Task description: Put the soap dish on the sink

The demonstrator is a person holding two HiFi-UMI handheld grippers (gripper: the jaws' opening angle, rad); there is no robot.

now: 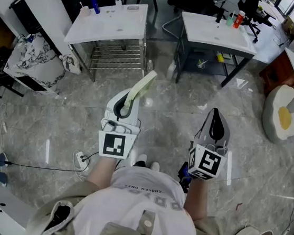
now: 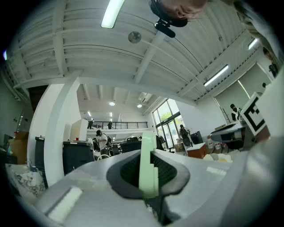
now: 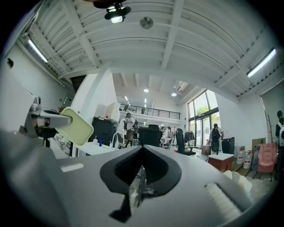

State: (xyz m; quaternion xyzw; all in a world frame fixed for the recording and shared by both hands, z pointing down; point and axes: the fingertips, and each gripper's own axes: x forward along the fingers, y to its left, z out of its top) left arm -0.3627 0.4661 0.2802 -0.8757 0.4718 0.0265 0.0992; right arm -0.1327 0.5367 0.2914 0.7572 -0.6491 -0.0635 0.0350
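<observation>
The soap dish [image 1: 141, 88] is sitting edge-on between the jaws of the left gripper [image 1: 129, 100] and sticking out ahead of it, with the right gripper [image 1: 215, 114] hanging well apart to its right. Farther ahead, two sinks are standing side by side on the floor [image 1: 180, 105]: the left sink [image 1: 113, 25] is lying beyond the left gripper, the right sink [image 1: 208, 32] beyond the right gripper.

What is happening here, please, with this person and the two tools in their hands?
A person stands on a grey stone floor with a gripper in each hand. The left gripper is shut on a pale green soap dish, gripped by one edge so that it sticks out forward. The right gripper is shut and empty. A left sink unit and a right sink unit stand further ahead; the dish is not yet on either.
</observation>
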